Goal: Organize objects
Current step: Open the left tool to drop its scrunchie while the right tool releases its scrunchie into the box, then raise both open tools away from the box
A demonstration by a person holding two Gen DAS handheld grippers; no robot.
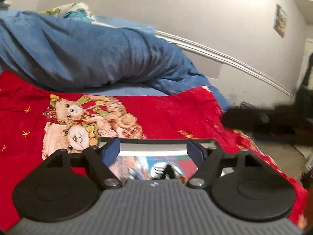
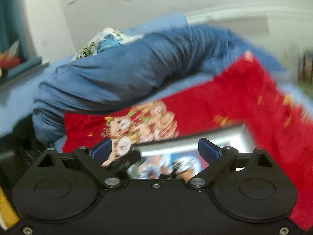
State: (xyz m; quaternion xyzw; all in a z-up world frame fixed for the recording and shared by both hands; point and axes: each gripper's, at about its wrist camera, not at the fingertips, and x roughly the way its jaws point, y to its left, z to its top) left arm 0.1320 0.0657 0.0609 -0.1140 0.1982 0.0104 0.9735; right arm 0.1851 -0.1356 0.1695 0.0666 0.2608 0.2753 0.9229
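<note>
A flat picture box [image 1: 156, 166] with a silver edge and a colourful printed face lies on the red teddy-bear blanket [image 1: 166, 113], right under both grippers. My left gripper [image 1: 153, 151] is open; its blue pads [image 1: 111, 150] stand wide apart above the box's edge, touching nothing. In the blurred right wrist view the same box [image 2: 176, 162] lies on the red blanket [image 2: 244, 101]. My right gripper [image 2: 155, 149] is open too, with its pads [image 2: 209, 148] clear of the box. A dark blurred shape [image 2: 125, 162] sits by the box's left end.
A rumpled blue duvet [image 1: 88, 54] is heaped across the bed behind the blanket, with a cartoon-print pillow [image 1: 76, 11] beyond it. A silver rail [image 1: 215, 52] runs along the grey wall. Dark objects [image 1: 254, 119] lie on the floor past the bed's right edge.
</note>
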